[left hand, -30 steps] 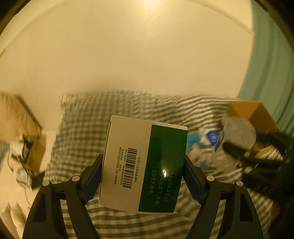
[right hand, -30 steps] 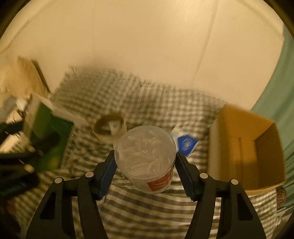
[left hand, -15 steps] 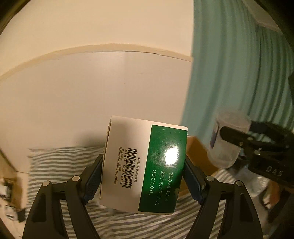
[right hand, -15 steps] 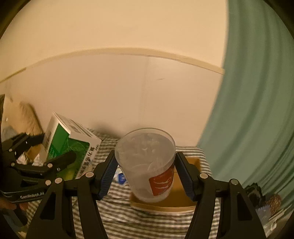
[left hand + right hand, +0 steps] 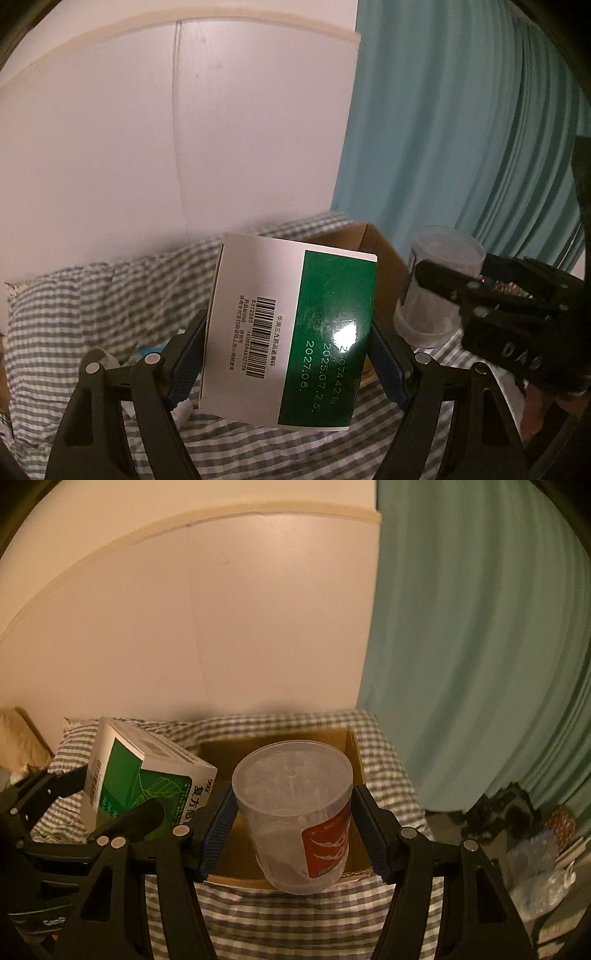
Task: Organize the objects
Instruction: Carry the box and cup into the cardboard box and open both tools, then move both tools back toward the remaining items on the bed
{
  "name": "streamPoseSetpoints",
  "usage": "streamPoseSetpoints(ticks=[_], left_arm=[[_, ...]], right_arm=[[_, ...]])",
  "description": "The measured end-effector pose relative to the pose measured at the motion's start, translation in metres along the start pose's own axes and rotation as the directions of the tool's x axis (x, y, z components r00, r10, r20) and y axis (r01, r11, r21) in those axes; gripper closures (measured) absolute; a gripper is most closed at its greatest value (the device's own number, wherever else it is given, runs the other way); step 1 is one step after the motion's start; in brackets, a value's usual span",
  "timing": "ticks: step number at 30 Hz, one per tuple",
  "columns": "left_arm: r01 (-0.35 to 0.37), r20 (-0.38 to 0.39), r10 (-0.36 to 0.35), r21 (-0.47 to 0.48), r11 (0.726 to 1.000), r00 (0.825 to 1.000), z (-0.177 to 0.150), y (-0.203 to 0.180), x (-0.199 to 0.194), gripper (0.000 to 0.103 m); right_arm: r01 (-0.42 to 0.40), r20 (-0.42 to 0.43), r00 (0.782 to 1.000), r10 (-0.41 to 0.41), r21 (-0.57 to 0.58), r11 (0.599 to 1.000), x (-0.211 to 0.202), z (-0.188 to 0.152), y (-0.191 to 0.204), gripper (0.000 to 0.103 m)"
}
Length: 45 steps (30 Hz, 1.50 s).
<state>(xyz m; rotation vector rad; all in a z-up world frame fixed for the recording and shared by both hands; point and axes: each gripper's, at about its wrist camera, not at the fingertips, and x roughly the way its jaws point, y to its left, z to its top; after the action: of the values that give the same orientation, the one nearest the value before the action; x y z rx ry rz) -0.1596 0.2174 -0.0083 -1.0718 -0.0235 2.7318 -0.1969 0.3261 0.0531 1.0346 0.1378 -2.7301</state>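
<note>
One green-and-white medicine box [image 5: 291, 332] sits clamped between the blue pads of the left tongs [image 5: 288, 354], lifted above the bed. Its upturned face carries a barcode, Chinese print, and the dates "2025.07.25." and "2027.06."; from the right wrist view the same box [image 5: 144, 779] shows "999" and a leaf drawing. One clear plastic tub [image 5: 295, 819] with a red label is gripped at its sides by the right tongs [image 5: 293, 834], held just to the right of the left tongs; the label's writing is too small to read. Directly beyond and below both pairs of tongs lies one open brown cardboard box [image 5: 354, 753], resting on a bed [image 5: 288, 915] covered in grey-and-white checked cloth. Behind the bed stands a plain pale wall [image 5: 221, 627], and to the right of the tongs hangs a teal curtain [image 5: 480, 646]. The right tongs' body reads "DAS" in the left wrist view.
</note>
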Motion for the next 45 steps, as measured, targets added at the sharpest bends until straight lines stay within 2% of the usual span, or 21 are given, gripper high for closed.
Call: streamPoseSetpoints(ticks=[5, 11, 16, 19, 25, 29, 36, 42, 45], left_arm=[[0.004, -0.03, -0.004, 0.008, 1.0, 1.0, -0.008, -0.001, 0.019, 0.021], [-0.02, -0.012, 0.021, 0.055, 0.998, 1.0, -0.008, -0.011, 0.027, 0.021], [0.016, -0.017, -0.015, 0.045, 0.999, 1.0, -0.004, -0.002, 0.032, 0.016], [0.028, -0.002, -0.028, 0.033, 0.999, 1.0, -0.003, -0.001, 0.022, 0.004], [0.002, 0.036, -0.003, 0.031, 1.0, 0.999, 0.006, 0.01, -0.007, 0.002], [-0.037, 0.064, 0.036, 0.017, 0.999, 0.997, 0.008, 0.029, -0.037, 0.0], [-0.156, 0.092, 0.154, 0.011, 0.988, 0.984, -0.004, 0.083, -0.097, 0.0], [-0.282, 0.075, 0.283, -0.025, 0.959, 0.956, -0.044, 0.151, -0.129, 0.0], [-0.309, 0.048, 0.312, -0.065, 0.949, 0.949, -0.065, 0.182, -0.134, 0.0]], right_arm=[[-0.009, -0.015, 1.0, 0.01, 0.061, 0.998, 0.025, -0.001, -0.014, 0.041], [-0.005, -0.021, 1.0, 0.007, 0.073, 0.997, 0.032, -0.011, -0.016, 0.041], [-0.017, -0.02, 1.0, 0.019, 0.089, 0.996, 0.038, -0.01, -0.024, 0.04], [-0.005, 0.015, 1.0, 0.003, 0.096, 0.995, 0.025, -0.004, -0.022, 0.019], [-0.015, 0.086, 0.996, 0.005, 0.119, 0.993, 0.0, 0.005, -0.035, 0.018], [-0.018, 0.102, 0.995, 0.008, 0.091, 0.996, -0.015, 0.002, -0.031, 0.017], [-0.053, 0.131, 0.99, 0.051, 0.012, 0.999, -0.046, -0.005, 0.002, 0.015], [-0.067, 0.137, 0.988, 0.074, -0.056, 0.996, -0.069, -0.022, 0.047, 0.013], [-0.095, 0.117, 0.988, 0.104, -0.08, 0.992, -0.066, -0.039, 0.081, 0.013]])
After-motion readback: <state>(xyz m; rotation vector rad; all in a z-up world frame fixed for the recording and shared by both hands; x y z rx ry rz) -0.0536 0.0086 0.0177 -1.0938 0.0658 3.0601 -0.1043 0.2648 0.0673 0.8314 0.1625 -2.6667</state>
